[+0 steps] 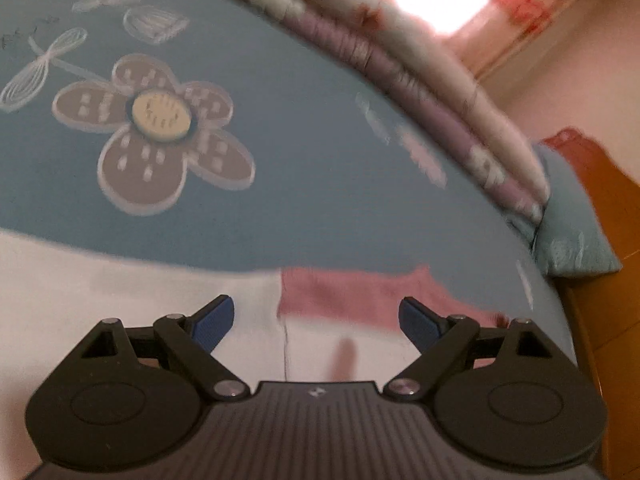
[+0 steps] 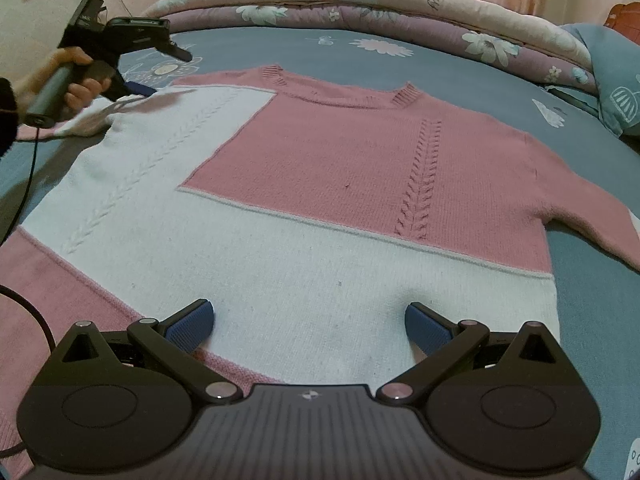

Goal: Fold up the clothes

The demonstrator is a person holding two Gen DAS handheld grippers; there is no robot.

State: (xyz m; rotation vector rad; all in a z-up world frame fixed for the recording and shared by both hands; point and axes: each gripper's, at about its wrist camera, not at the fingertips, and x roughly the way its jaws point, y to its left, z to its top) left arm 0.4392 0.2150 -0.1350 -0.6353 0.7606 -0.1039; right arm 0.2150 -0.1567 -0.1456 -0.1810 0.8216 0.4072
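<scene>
Your sweater (image 2: 320,184) lies spread flat, front up, on the blue bedsheet (image 2: 460,76), and it stretches away from both sets of jaws. Its long axis runs from the hem under your right gripper (image 2: 309,326) up to the neckline (image 2: 340,88) far ahead. One sleeve (image 2: 592,216) trails off well to the right of those jaws.

The relation that matters: the white shoulder corner sits directly beneath your left gripper (image 1: 316,322). In the left wrist view the pink-and-white seam lies just ahead of and between its blue pads (image 1: 214,318), so the left hand (image 2: 80,84) is clearly the nearer one to that shoulder, while the right is nearer the hem. A first fold would likely start from the left side, pinching at that shoulder.

Both sets of jaws stand wide apart, with nothing clamped between them. The right ones hover low over the white lower band, and whether they touch the knit I cannot tell.

Beyond the sweater, a rolled floral quilt (image 2: 360,4) runs along the far edge, well clear of the jaws. A blue pillow (image 2: 612,80) sits far right. A black cable (image 2: 28,184) hangs by the left sleeve edge and could snag.
</scene>
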